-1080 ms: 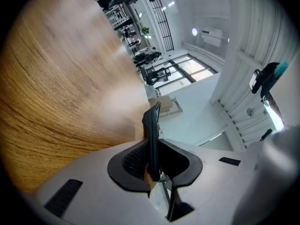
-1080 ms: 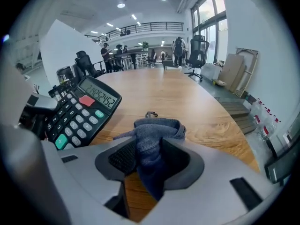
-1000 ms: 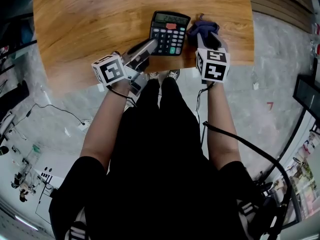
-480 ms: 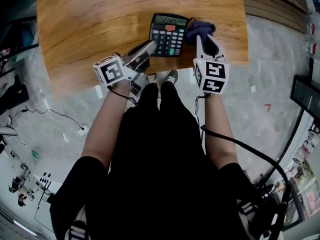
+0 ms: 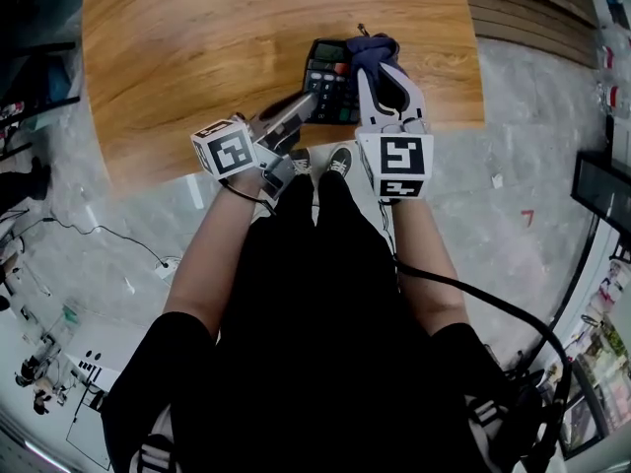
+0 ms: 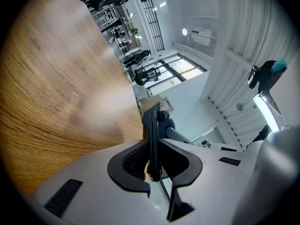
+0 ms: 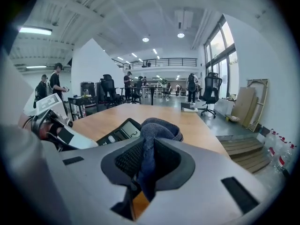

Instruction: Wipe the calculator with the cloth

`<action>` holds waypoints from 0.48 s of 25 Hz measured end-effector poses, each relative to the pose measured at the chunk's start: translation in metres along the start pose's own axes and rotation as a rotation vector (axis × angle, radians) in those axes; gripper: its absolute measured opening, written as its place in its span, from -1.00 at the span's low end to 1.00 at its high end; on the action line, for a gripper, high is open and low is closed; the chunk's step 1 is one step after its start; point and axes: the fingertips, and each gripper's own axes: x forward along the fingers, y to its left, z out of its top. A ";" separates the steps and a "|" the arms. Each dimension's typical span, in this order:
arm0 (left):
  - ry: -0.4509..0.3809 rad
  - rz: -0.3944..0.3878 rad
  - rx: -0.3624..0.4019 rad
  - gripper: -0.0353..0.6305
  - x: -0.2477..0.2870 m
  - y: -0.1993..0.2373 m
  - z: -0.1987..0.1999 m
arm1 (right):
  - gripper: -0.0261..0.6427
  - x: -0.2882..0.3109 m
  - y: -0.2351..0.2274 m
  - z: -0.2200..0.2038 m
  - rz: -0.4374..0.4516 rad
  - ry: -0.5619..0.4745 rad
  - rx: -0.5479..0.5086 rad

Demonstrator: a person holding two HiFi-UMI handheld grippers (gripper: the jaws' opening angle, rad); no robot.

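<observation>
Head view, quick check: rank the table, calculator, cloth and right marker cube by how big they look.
1. table
2. right marker cube, which looks large because it is nearest the camera
3. calculator, partly covered by the cloth
4. cloth, bunched; close to the calculator's visible part, so this last pair is unsure

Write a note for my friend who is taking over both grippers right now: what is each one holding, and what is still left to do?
Left gripper: shut on the near edge of the calculator, steadying it at the front of the wooden table.
Right gripper: its jaws have just been closing and are shut on the dark blue cloth.
The cloth is bunched over the calculator's far right corner; whether it touches cannot be told.
Done: both things are gripped.
Left: rub the cloth across the display and keys.
</observation>
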 end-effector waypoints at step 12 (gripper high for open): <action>-0.024 0.023 -0.013 -0.68 -0.009 0.012 -0.004 | -0.73 -0.001 0.076 0.011 0.211 -0.036 -0.015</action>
